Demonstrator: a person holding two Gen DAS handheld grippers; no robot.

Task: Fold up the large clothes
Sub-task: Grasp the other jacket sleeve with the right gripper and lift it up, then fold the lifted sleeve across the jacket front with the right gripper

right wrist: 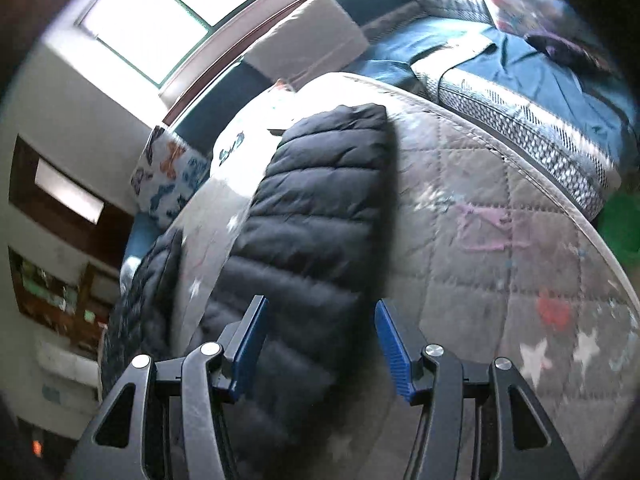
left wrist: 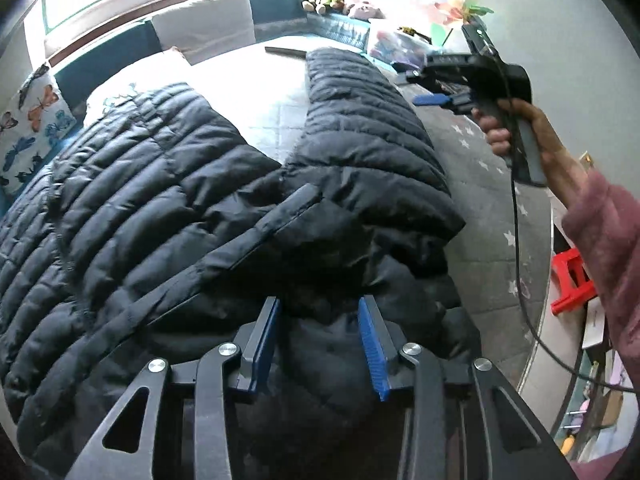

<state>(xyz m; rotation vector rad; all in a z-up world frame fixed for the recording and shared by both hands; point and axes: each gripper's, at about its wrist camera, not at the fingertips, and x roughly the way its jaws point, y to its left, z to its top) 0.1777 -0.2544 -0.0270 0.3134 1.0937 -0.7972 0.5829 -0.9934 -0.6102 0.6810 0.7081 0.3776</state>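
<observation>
The black puffer jacket (left wrist: 192, 184) is lying spread across the quilted bed (left wrist: 280, 120), body toward the pillows and one sleeve (left wrist: 352, 104) stretching straight out beside it. In the left wrist view, the left gripper (left wrist: 320, 344) is hanging over the bunched collar or hood end nearest the camera, its blue pads standing apart with dark fabric showing between them but not visibly pinched. Farther off, a person's hand (left wrist: 516, 132) in a pink sleeve is holding the right gripper (left wrist: 436, 100) above the bed's edge, clear of the jacket.

In the right wrist view, the right gripper (right wrist: 320, 344) is looking along the same sleeve (right wrist: 312, 208), which is lying flat on the star-patterned quilt (right wrist: 500, 220). Its jaws are standing apart and gripping nothing; the picture is blurred, so contact is hard to judge.

The fold seems to be at an early stage: the jacket is laid out and the sleeve is not yet brought in. The next move probably calls for the right gripper to close on the sleeve and carry it across the body, while the left steadies the collar end.
</observation>
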